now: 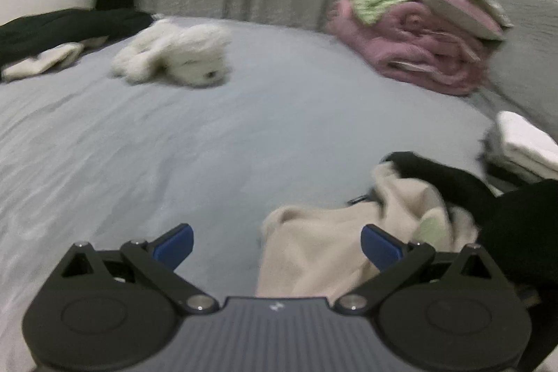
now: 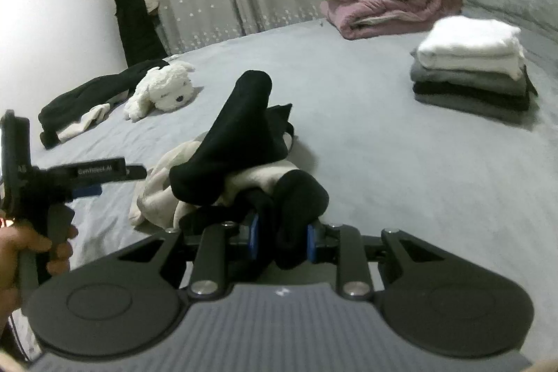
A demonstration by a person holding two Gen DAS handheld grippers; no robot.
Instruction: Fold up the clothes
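Right wrist view shows a folded stack (image 2: 470, 72) finished at 2 o'clock on the bed (image 2: 366, 142). The right gripper (image 2: 281, 241) pinches a black garment (image 2: 244, 124) from the heap (image 2: 157, 194) ahead. The left gripper (image 1: 277, 244) hovers, jaws spread. Dark clothes (image 2: 87, 100) at 10 o'clock remain unfolded.

One white plush dog (image 2: 164, 89) near the bed's (image 2: 348, 135) far left edge. One black-and-cream garment (image 2: 223, 169) crumpled mid-bed. Four folded pieces stacked (image 2: 470, 72) toward the right edge. One rolled pink quilt (image 2: 390, 2) at the far edge. Two grippers: left (image 1: 277, 246), right (image 2: 283, 243).
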